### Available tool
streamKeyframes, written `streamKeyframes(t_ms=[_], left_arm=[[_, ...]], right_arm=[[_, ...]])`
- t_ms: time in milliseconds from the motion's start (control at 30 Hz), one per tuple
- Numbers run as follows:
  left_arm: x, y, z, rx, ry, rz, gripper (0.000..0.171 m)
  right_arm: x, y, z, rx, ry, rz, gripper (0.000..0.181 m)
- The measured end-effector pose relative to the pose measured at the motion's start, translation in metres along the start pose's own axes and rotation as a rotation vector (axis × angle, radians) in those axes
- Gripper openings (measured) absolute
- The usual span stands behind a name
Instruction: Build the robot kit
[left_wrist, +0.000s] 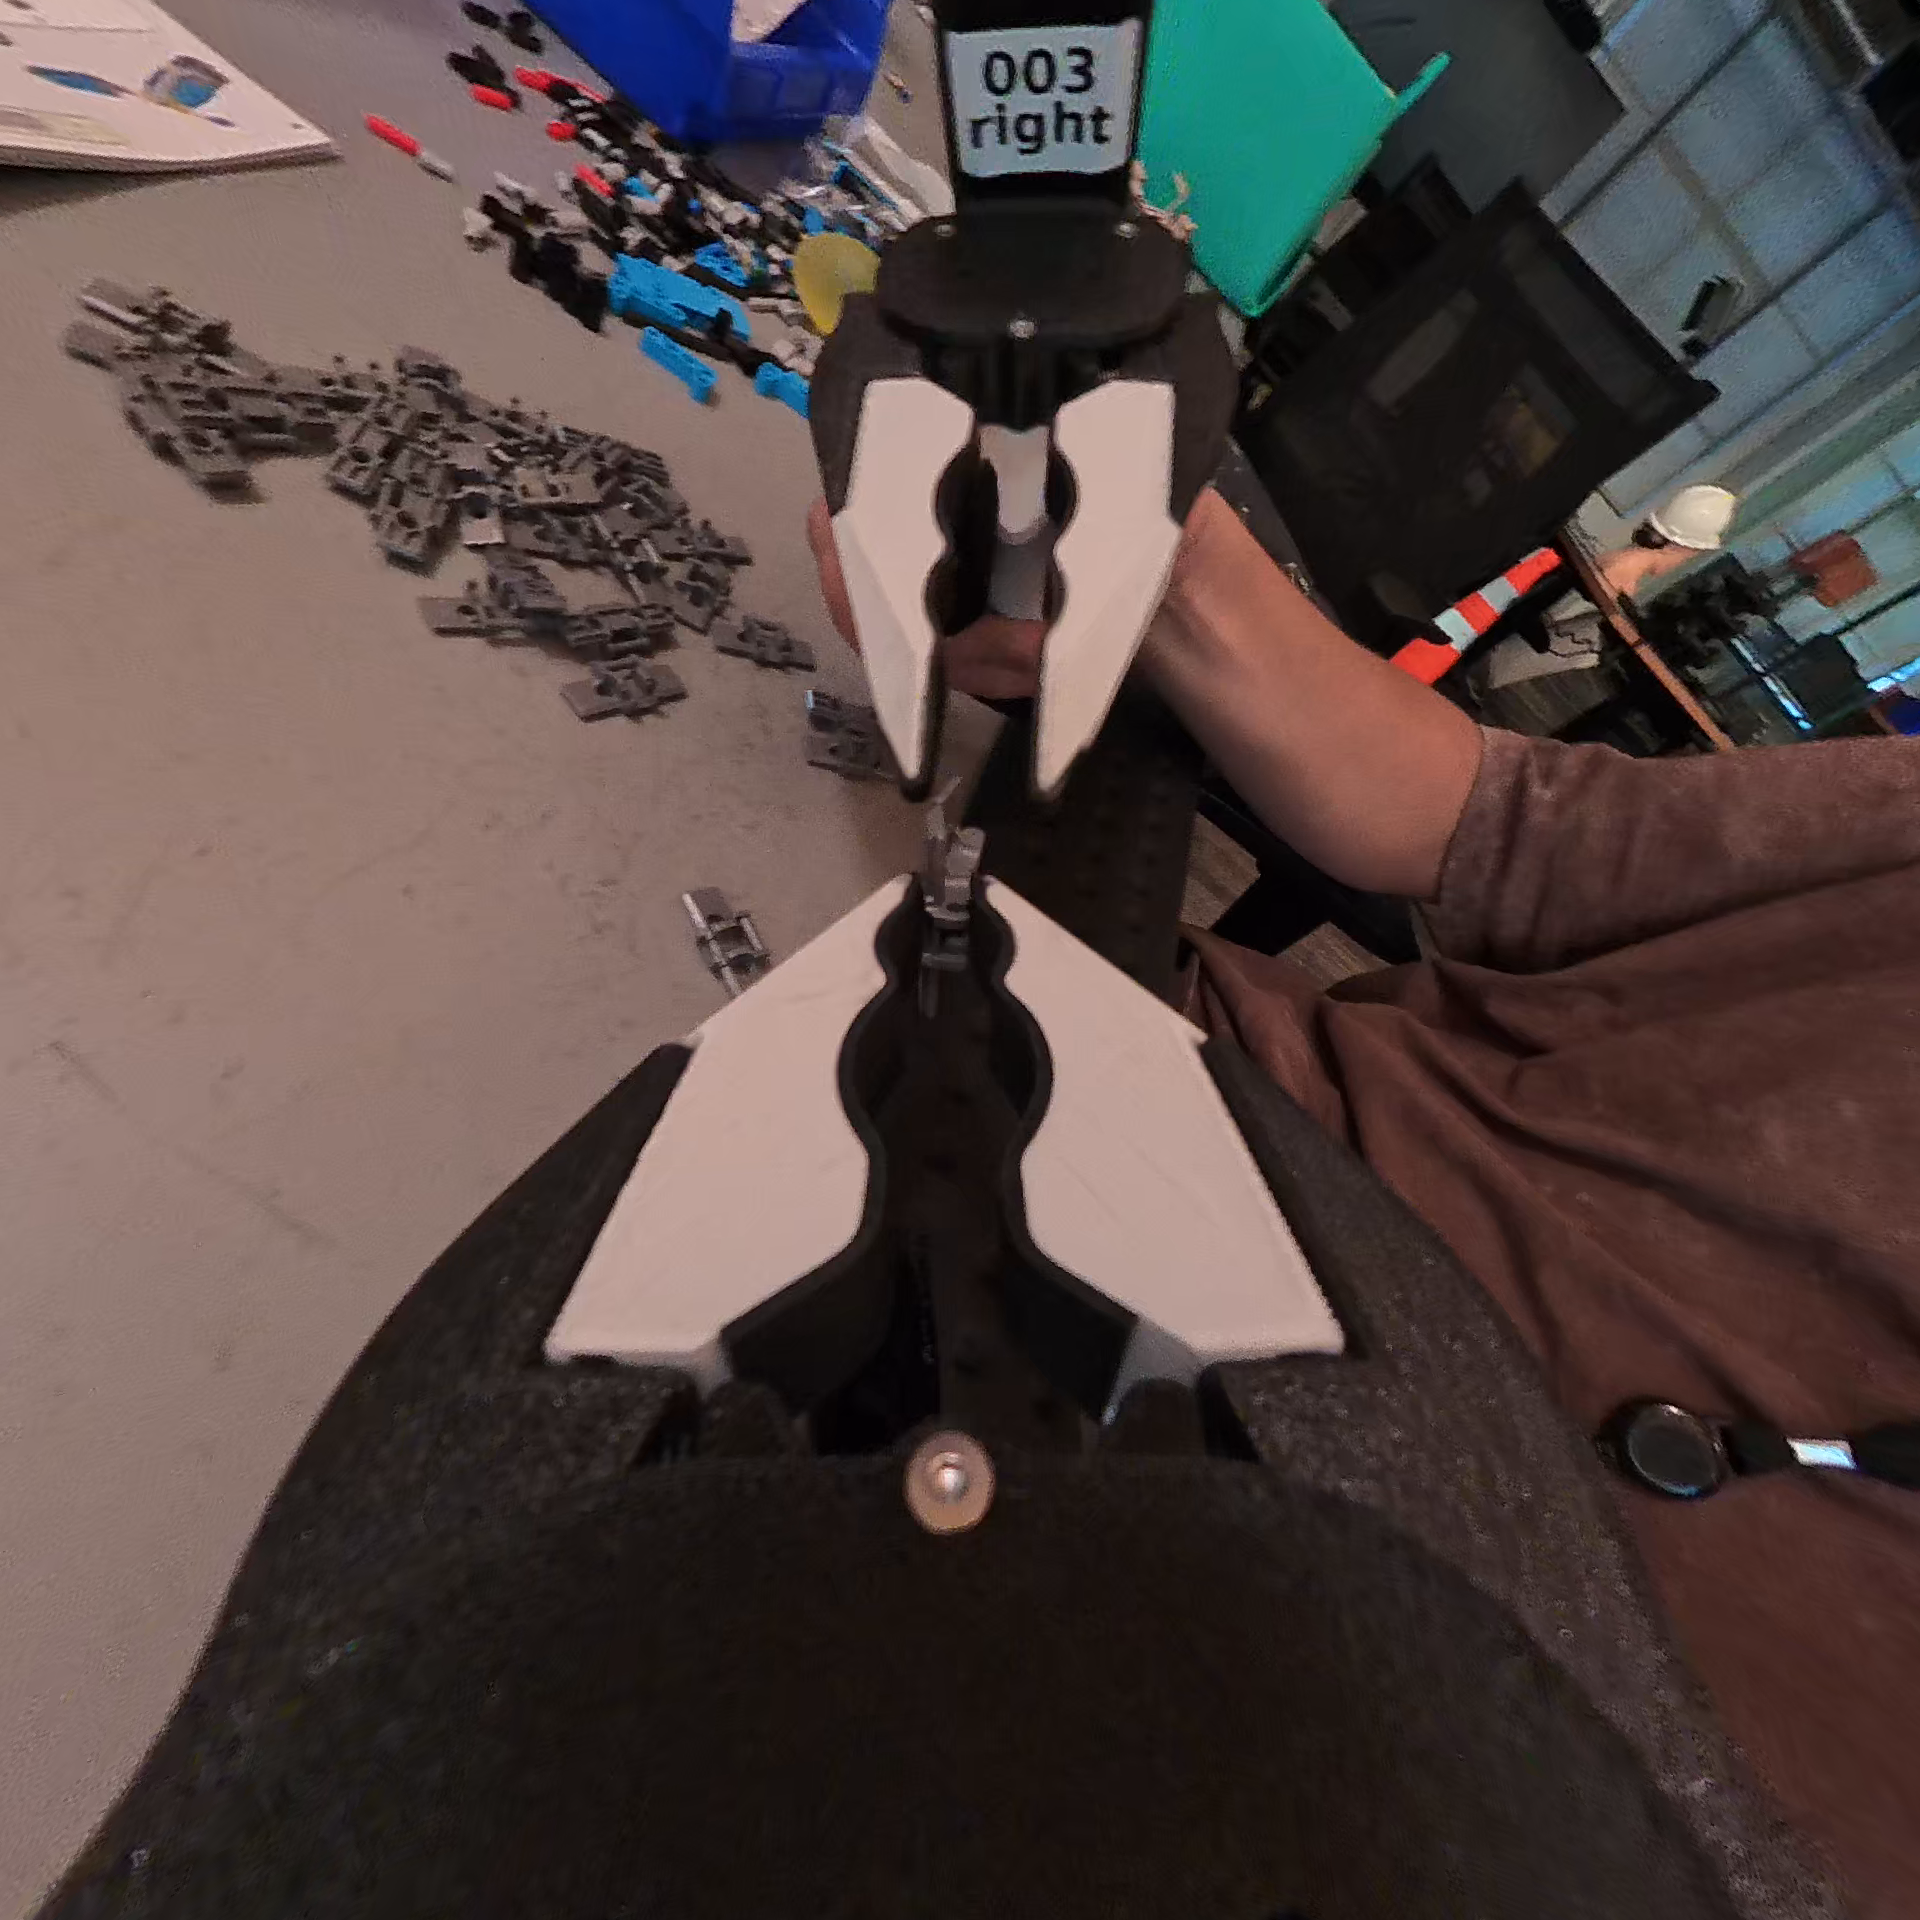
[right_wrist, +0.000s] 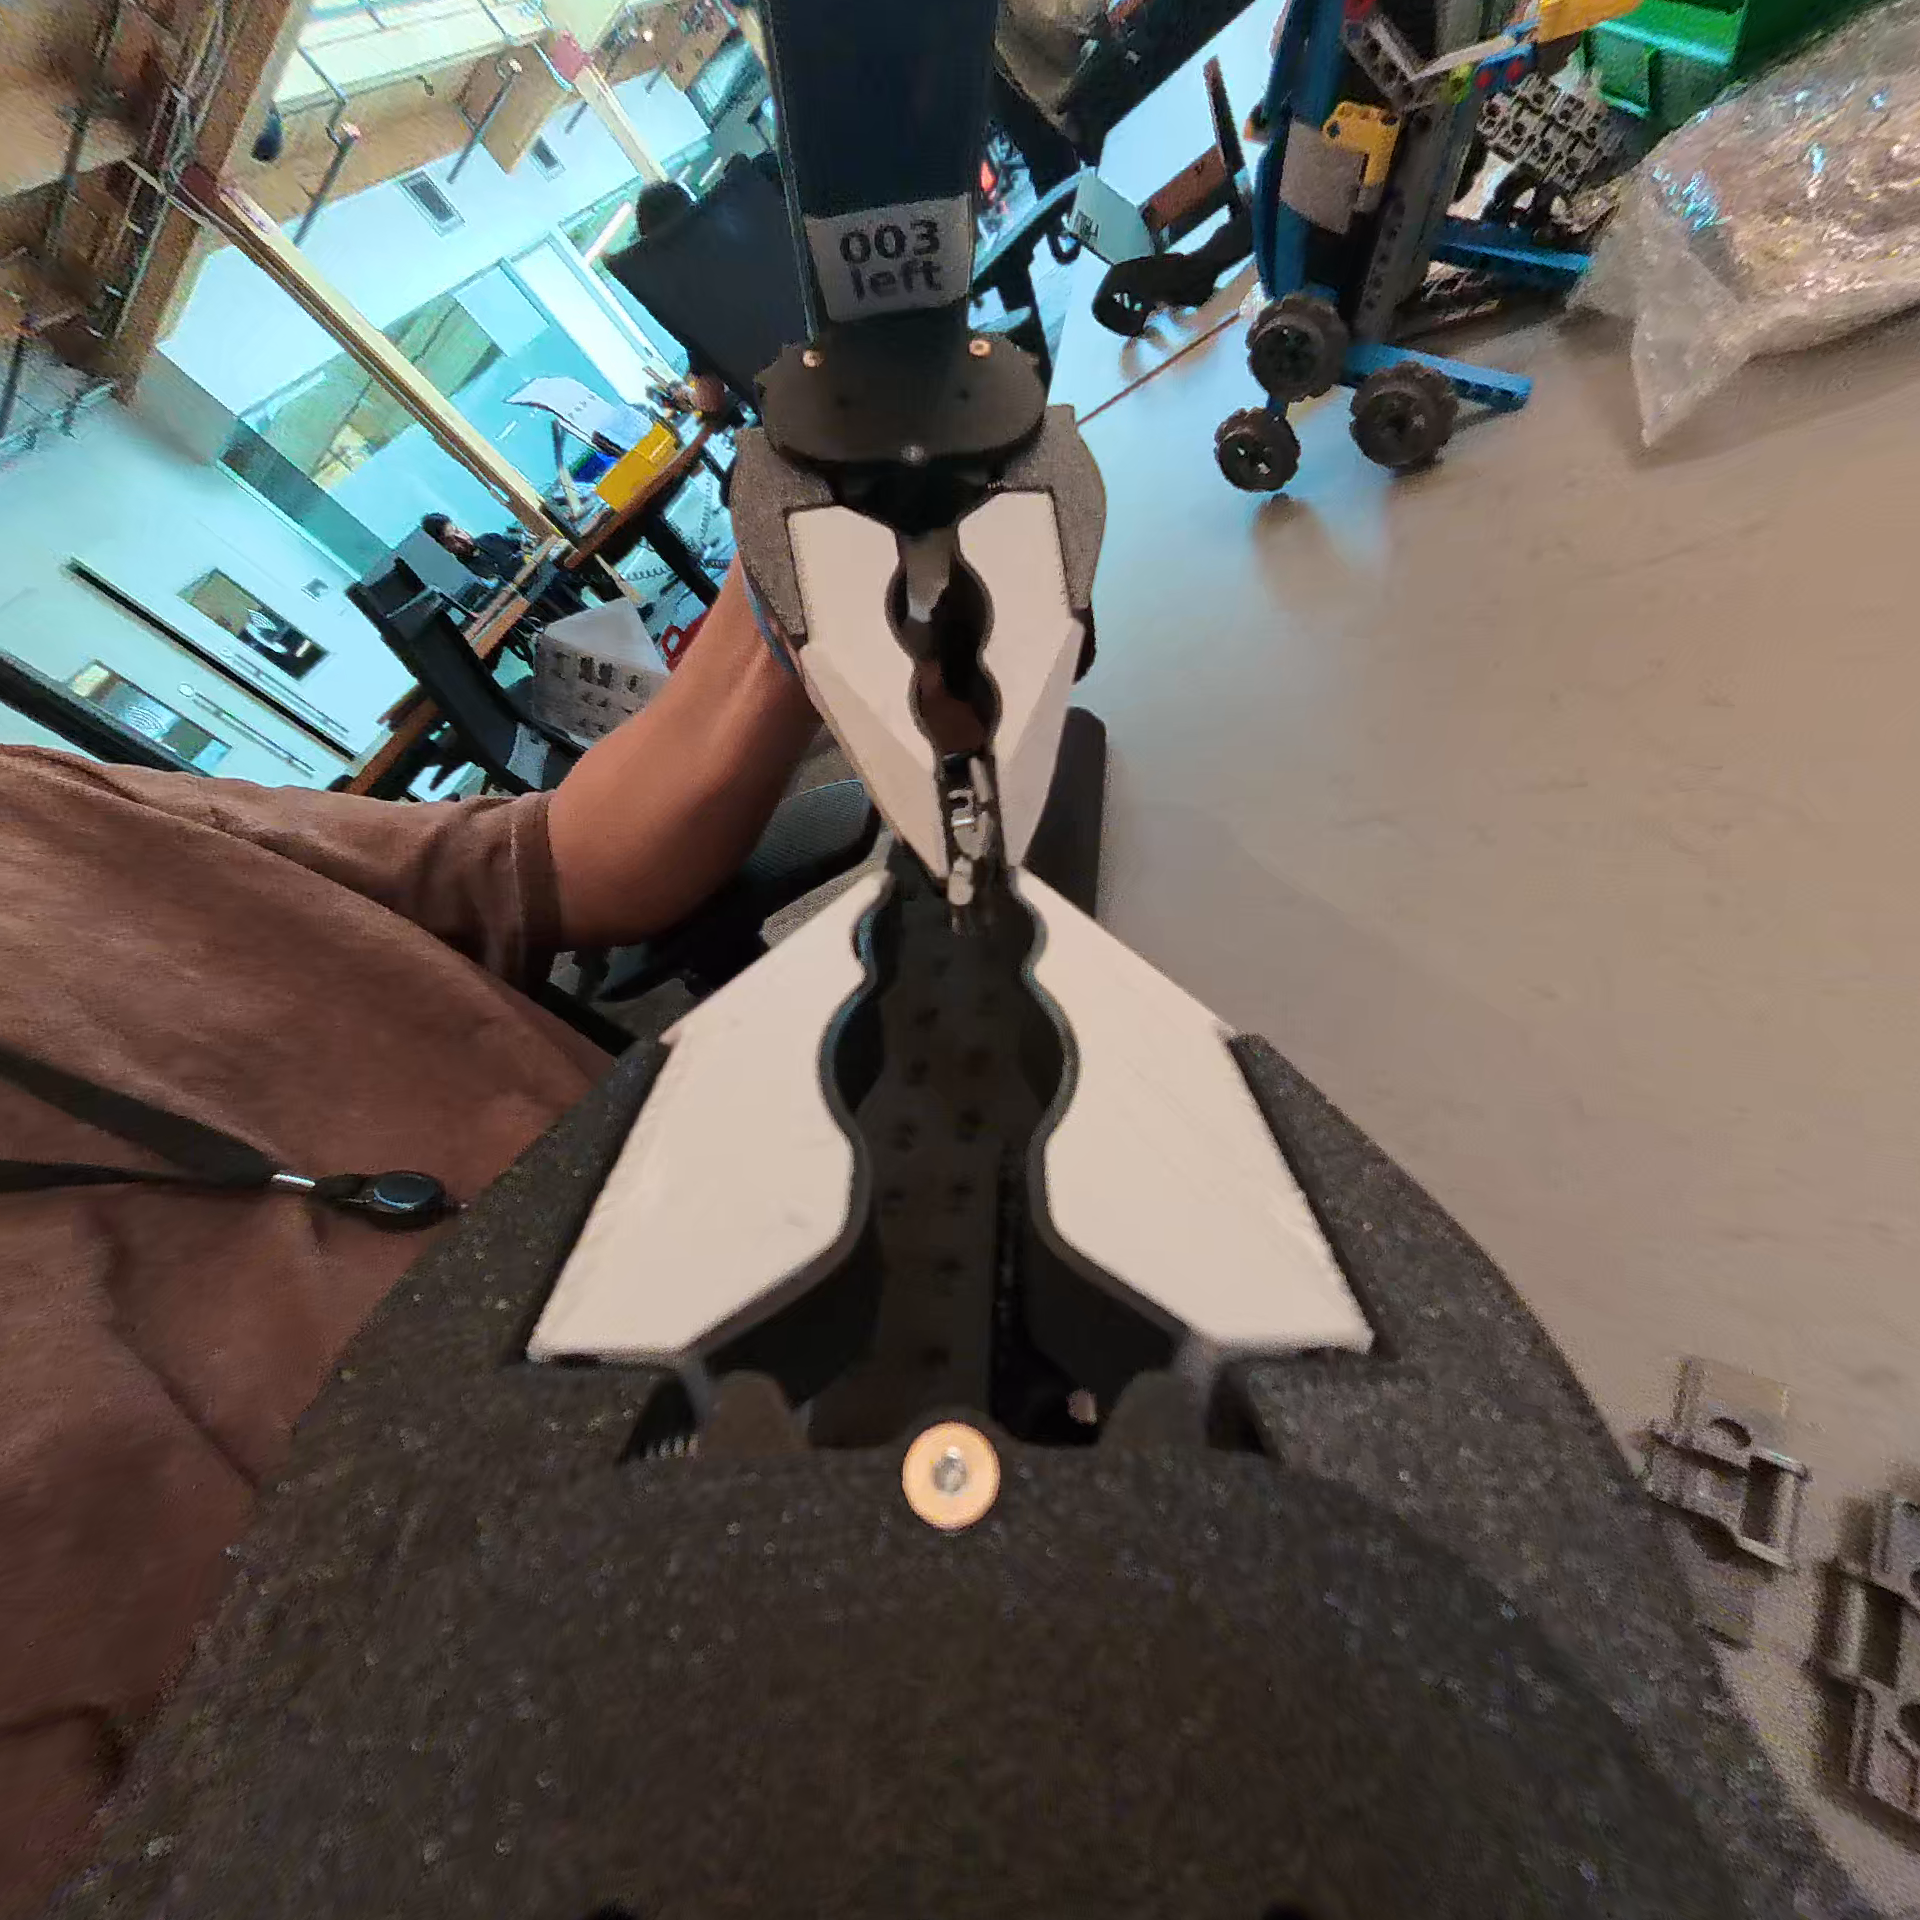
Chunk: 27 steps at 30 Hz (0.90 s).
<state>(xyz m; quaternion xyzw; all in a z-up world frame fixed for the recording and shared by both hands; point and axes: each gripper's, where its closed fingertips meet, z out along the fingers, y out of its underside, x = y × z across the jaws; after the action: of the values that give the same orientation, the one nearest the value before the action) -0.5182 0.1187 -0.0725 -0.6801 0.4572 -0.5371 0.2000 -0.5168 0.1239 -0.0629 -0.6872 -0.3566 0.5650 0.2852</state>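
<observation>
Two grippers meet tip to tip above a grey tabletop (left_wrist: 260, 935). The left gripper (left_wrist: 948, 883) has its jaws clenched on a small grey link (left_wrist: 951, 883), which sticks out past the tips toward the other tool. The right gripper (right_wrist: 954, 883) faces it; in the left wrist view its jaws stand slightly parted with the tips just beyond the link's far end, and in its own view the link (right_wrist: 966, 831) reaches in between the tips, but whether they press on it cannot be told. A hand (left_wrist: 997, 655) shows behind the right gripper's jaws, with a brown sleeve (left_wrist: 1662, 831) beyond.

To the left of the left jaws lies a lone grey link (left_wrist: 725, 935) on the tabletop, and farther off a heap of grey links (left_wrist: 436, 468), then a scatter of blue, black and red parts (left_wrist: 665, 260). To the right of the right jaws stands a wheeled blue model (right_wrist: 1382, 291).
</observation>
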Motion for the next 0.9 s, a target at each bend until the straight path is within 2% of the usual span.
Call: streamKeyframes(t_ms=[100, 167, 267, 367, 433, 533, 667, 733, 900], left_arm=[[0.009, 0.001, 0.003, -0.005, 0.047, 0.021, 0.007], [0.010, 0.004, 0.006, -0.022, 0.049, 0.033, 0.007], [0.007, -0.002, 0.005, 0.015, 0.025, 0.043, 0.009], [0.002, -0.018, -0.001, 0.107, 0.018, 0.017, 0.021], [-0.002, -0.022, -0.002, 0.139, -0.013, 0.038, 0.022], [-0.009, -0.033, -0.003, 0.221, -0.059, 0.064, 0.023], [-0.002, -0.047, -0.006, 0.333, 0.011, 0.031, 0.015], [-0.005, -0.046, -0.006, 0.340, 0.006, 0.028, 0.003], [-0.015, -0.037, -0.006, 0.299, -0.006, 0.029, 0.002]], right_arm=[[-0.001, 0.007, 0.003, -0.040, 0.007, -0.022, 0.018], [-0.005, 0.007, 0.004, -0.035, -0.011, -0.053, 0.003], [0.000, 0.003, 0.000, -0.015, 0.024, -0.096, 0.002], [0.009, -0.022, -0.015, 0.160, 0.033, 0.007, 0.002], [0.014, -0.035, -0.025, 0.273, 0.015, 0.104, 0.002], [0.013, -0.040, -0.029, 0.355, -0.039, 0.167, 0.002], [0.015, -0.040, -0.029, 0.402, -0.062, 0.200, 0.002], [0.012, -0.040, -0.028, 0.412, -0.087, 0.195, 0.002], [0.021, -0.032, -0.022, 0.355, -0.008, 0.149, 0.003]])
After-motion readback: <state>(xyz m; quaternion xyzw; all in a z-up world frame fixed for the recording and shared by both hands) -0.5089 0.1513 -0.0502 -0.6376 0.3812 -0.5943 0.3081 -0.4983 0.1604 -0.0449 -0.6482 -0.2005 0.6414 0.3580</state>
